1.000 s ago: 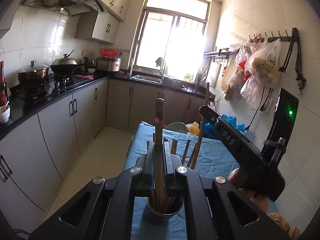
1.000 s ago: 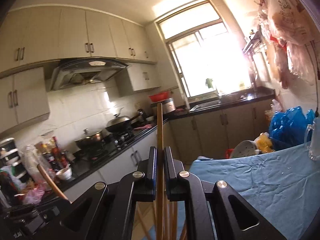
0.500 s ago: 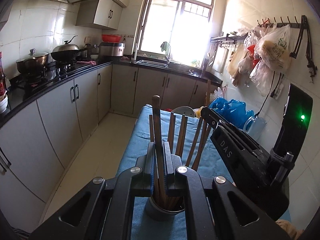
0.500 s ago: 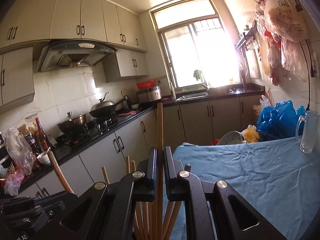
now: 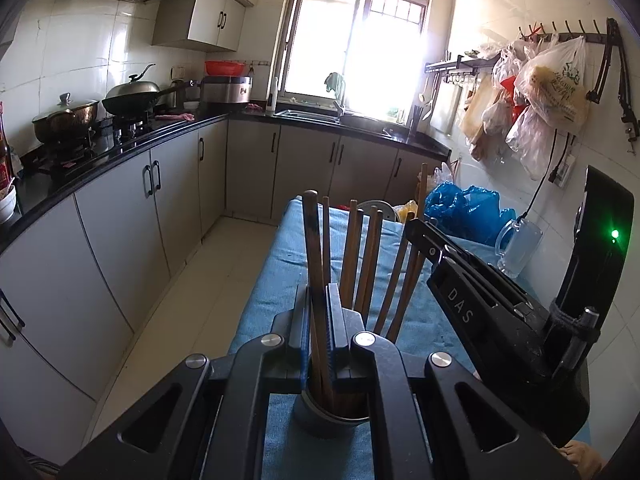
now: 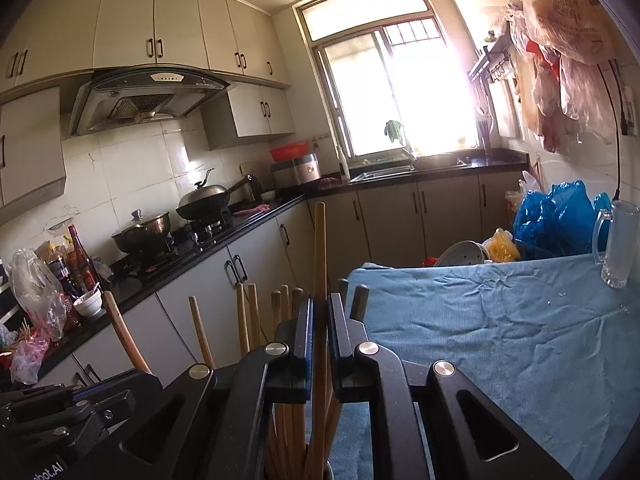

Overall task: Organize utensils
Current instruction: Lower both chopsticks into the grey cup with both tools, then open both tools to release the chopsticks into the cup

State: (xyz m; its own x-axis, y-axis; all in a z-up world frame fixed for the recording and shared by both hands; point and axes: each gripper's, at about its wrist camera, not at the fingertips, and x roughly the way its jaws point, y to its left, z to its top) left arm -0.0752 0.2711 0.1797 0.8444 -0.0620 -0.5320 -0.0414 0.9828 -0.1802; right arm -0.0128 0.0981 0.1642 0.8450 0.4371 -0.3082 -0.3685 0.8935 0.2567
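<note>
The left claw (image 5: pixel 318 320) is closed narrow on one dark chopstick (image 5: pixel 311 248). The right claw (image 6: pixel 319 332) is likewise closed narrow on one lighter chopstick (image 6: pixel 319 264).

Both held sticks stand near upright, long axis roughly along the claw fingers. In both wrist views each stick's lower end runs down between the fingers to the holder cup (image 5: pixel 328 414), which stands directly below and just ahead of the left claw on the blue-clothed worktop (image 5: pixel 276 276). The remaining chopsticks (image 5: pixel 370 264) already stand in the cup and fan out toward the far side.

Governing relation: the cup mouth lies straight down the axis of each stick. The next move, judged from this, is a release or short descent along that axis, with no sideways travel. From the left wrist view, the left claw appears centred over the cup. The right claw (image 5: pixel 472 300) enters from the right at a slant, so the two claws are close together above the cup.

Risk: a tilted release may lever the fanned sticks or tip the cup.
</note>
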